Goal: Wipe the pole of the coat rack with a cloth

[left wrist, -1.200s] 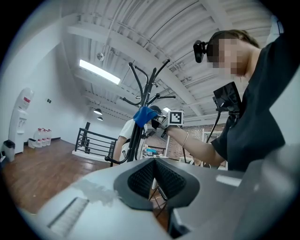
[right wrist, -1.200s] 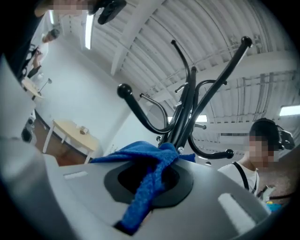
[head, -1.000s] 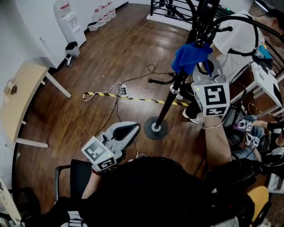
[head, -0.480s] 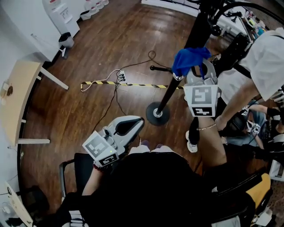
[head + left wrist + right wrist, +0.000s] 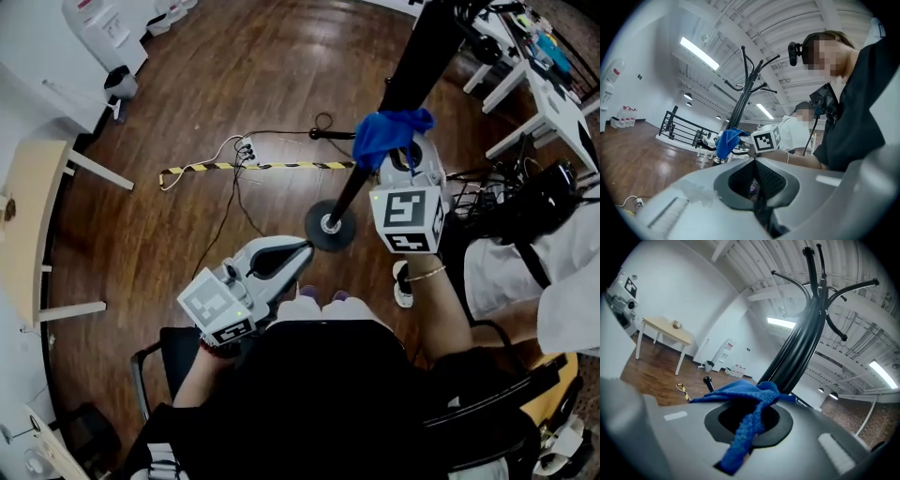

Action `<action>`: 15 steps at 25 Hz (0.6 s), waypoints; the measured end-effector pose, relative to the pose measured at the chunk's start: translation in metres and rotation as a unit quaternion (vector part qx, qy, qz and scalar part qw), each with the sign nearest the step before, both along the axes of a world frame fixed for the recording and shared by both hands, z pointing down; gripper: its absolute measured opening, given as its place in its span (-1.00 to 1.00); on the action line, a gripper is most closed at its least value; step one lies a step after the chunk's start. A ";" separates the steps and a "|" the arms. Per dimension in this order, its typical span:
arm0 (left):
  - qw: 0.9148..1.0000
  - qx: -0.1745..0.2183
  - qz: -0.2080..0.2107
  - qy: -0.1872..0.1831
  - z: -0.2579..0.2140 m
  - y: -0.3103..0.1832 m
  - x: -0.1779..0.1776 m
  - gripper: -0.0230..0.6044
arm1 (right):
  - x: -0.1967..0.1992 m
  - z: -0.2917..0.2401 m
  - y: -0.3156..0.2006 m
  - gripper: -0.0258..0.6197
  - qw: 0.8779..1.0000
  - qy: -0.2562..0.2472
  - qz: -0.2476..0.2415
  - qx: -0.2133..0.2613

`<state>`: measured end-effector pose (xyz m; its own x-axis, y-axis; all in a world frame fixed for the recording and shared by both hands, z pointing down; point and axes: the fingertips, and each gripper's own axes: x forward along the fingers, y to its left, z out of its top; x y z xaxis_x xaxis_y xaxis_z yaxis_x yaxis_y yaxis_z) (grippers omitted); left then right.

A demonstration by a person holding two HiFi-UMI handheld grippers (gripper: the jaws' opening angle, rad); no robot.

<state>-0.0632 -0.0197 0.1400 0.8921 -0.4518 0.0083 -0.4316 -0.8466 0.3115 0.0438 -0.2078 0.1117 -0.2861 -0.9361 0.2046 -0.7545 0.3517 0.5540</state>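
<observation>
Since the frame a second ago, the right gripper (image 5: 401, 159) and its cloth (image 5: 389, 134) have come down the pole (image 5: 412, 66). In the head view they now sit noticeably nearer the round base (image 5: 330, 225). The left gripper (image 5: 281, 253) has barely shifted.

1. Pole. It runs from the 1 o'clock corner of the head view down to the base near centre. I judge the wipe to be mid-stroke, on a downward pass, with the lowest stretch above the base not yet covered.

2. Right arm. The forearm reaches forward from 5 o'clock. The wrist is level, the marker cube (image 5: 408, 217) faces the camera, and the jaws point up-frame at the pole.

3. Left arm. It is held low at 7 o'clock of the base, well clear of the pole. Its jaws are together with nothing between them.

4. Cloth. The blue cloth is clamped in the right gripper's closed jaws. Its bunched end spills over them and appears to lie against the pole at 1 o'clock of the base.

Procedure: I keep the bunched end pressed to the pole and travel parallel to its axis. I stop short of the base, then rotate round the pole for the far side. If the clamp loosens, the cloth is likely to slide out.
</observation>
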 end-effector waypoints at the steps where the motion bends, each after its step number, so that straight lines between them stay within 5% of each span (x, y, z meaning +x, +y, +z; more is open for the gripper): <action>1: 1.000 -0.001 0.006 0.002 0.003 -0.001 0.000 -0.91 | -0.002 0.007 0.000 -0.86 1.000 0.000 0.003 0.000; 15: 1.000 -0.003 -0.008 0.018 0.114 -0.055 0.035 -0.91 | 0.003 0.097 0.006 -0.86 0.990 0.048 -0.040 0.123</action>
